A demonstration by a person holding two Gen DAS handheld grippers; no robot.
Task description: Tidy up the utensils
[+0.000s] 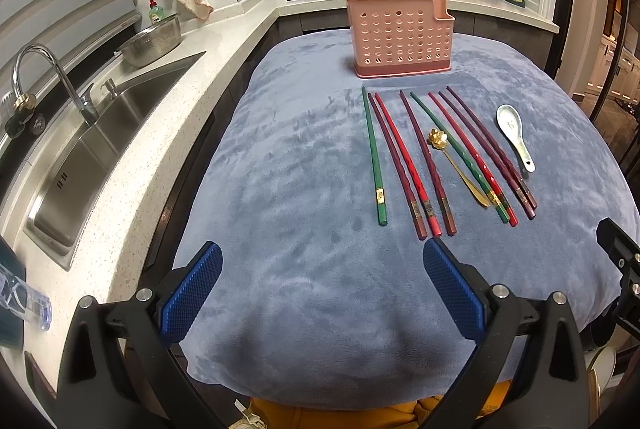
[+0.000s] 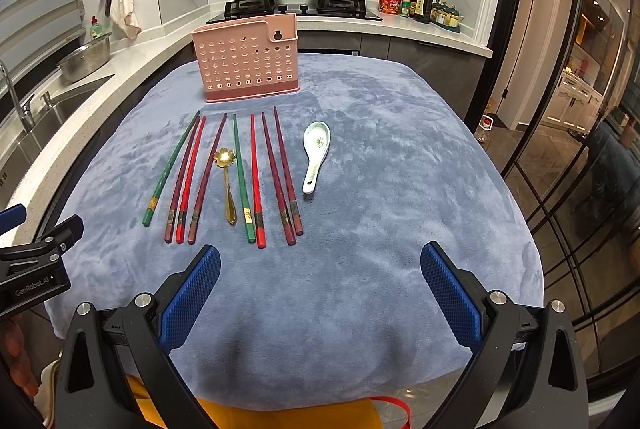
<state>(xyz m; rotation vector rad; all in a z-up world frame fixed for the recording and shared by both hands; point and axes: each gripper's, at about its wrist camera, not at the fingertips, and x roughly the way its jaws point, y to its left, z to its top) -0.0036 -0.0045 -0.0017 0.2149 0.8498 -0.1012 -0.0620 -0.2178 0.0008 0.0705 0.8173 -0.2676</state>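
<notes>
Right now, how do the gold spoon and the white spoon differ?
The gold spoon is shiny metal with a flower-shaped bowl; the white spoon looks ceramic, with a smooth oval bowl and a green pattern. The gold spoon has a thin handle; the white spoon's is broad and short. The gold spoon lies among the chopsticks, while the white spoon lies apart, to their right. Both lie flat on the blue cloth, bowls toward the pink holder.
</notes>
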